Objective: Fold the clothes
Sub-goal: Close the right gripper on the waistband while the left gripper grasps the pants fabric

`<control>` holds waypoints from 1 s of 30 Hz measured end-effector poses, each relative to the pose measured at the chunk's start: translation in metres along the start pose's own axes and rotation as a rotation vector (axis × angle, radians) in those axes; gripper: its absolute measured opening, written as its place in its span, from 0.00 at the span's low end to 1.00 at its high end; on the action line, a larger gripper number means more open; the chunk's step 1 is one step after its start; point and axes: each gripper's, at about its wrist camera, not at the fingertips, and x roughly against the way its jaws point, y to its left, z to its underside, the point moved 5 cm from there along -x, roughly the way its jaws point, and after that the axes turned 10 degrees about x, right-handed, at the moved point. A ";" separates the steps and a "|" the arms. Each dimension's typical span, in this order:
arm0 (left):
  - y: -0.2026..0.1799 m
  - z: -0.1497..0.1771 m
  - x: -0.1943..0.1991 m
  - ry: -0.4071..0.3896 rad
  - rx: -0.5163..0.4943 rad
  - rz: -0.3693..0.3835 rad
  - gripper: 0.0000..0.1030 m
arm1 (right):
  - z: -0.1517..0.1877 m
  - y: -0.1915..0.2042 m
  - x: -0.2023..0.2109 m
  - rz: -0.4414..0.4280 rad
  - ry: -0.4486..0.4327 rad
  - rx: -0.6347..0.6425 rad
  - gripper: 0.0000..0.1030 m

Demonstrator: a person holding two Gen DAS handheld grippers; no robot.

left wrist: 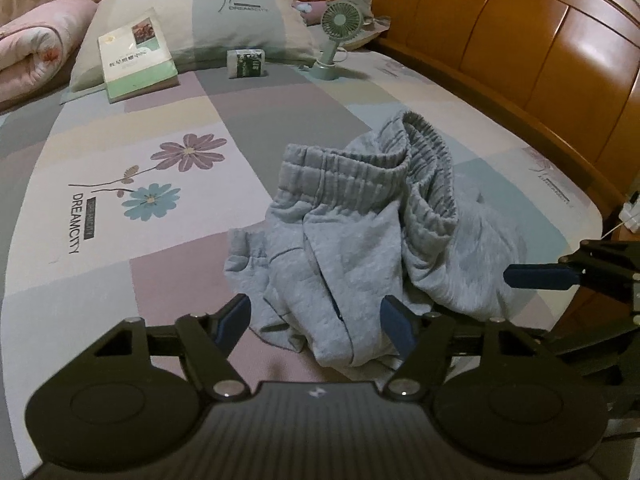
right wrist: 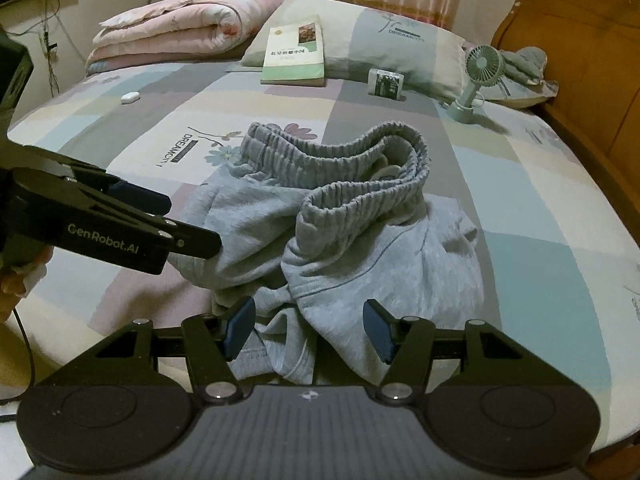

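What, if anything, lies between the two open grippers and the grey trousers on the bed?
Nothing visible. The left gripper and right gripper both sit open right at the crumpled trousers. The book, box and fan stand far behind, by the pillow.

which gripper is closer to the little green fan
Right. The right gripper sits on the fan's side of the grey pants; the left gripper is farther over.

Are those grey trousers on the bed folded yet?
No. The grey sweatpants with a ribbed elastic waistband lie in a crumpled heap, waistband gaping open and legs bunched underneath.
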 end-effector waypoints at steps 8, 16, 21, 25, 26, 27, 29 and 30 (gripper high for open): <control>0.007 -0.011 -0.005 -0.016 0.027 0.022 0.69 | -0.003 0.003 -0.008 0.026 -0.004 0.031 0.63; 0.014 -0.028 -0.002 -0.033 0.021 0.041 0.69 | -0.010 0.004 -0.017 0.033 0.001 0.043 0.63; 0.013 -0.044 -0.006 -0.044 -0.032 0.043 0.69 | -0.015 0.003 -0.022 0.030 0.000 0.033 0.63; 0.011 -0.054 -0.014 -0.049 -0.087 0.041 0.69 | -0.018 0.002 -0.025 0.028 0.001 0.017 0.63; 0.011 -0.056 -0.016 -0.050 -0.100 0.043 0.69 | -0.018 0.002 -0.026 0.028 0.002 0.014 0.63; 0.011 -0.057 -0.019 -0.047 -0.110 0.043 0.68 | -0.018 0.002 -0.027 0.027 0.003 0.010 0.63; 0.012 -0.058 -0.025 -0.038 -0.126 0.044 0.68 | -0.019 0.001 -0.028 0.029 0.006 0.002 0.63; 0.013 -0.059 -0.027 -0.035 -0.133 0.047 0.67 | -0.019 0.000 -0.029 0.033 0.010 -0.002 0.63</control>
